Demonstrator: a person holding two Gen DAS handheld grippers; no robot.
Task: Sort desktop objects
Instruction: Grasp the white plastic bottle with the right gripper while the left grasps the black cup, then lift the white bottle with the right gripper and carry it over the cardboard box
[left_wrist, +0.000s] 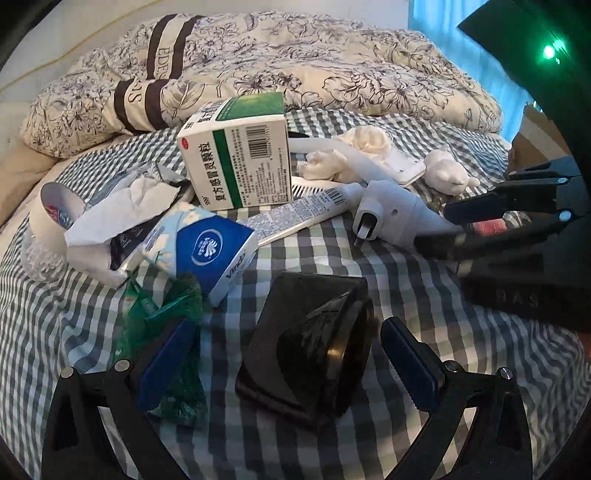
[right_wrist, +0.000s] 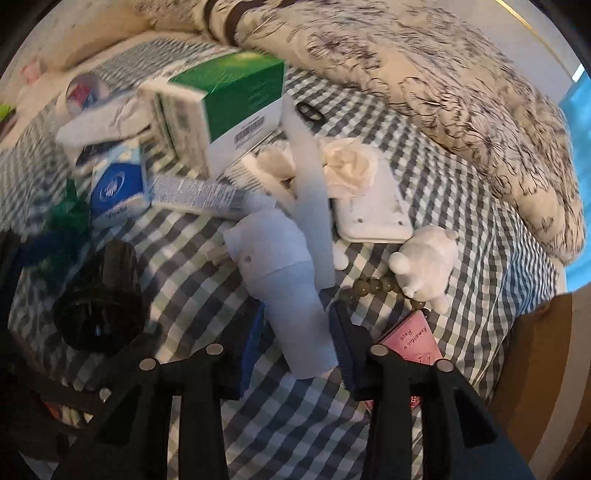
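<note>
Medicine box (left_wrist: 236, 162) behind tissue pack (left_wrist: 210, 251), tube (left_wrist: 303, 214) perhaps under box

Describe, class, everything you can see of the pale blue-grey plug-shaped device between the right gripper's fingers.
The pale device looks like smooth matte plastic: a rounded head with a small hole, narrowing to a cylindrical body. The left wrist view shows dark prongs in a recessed face. It lies tilted on the checked sheet, its body between the right gripper fingers, which look closed on it. A white strip lies against its head.

Both wrist views close, looking down at bedspread (left_wrist: 332, 258); shared medicine box (right_wrist: 236, 107)
</note>
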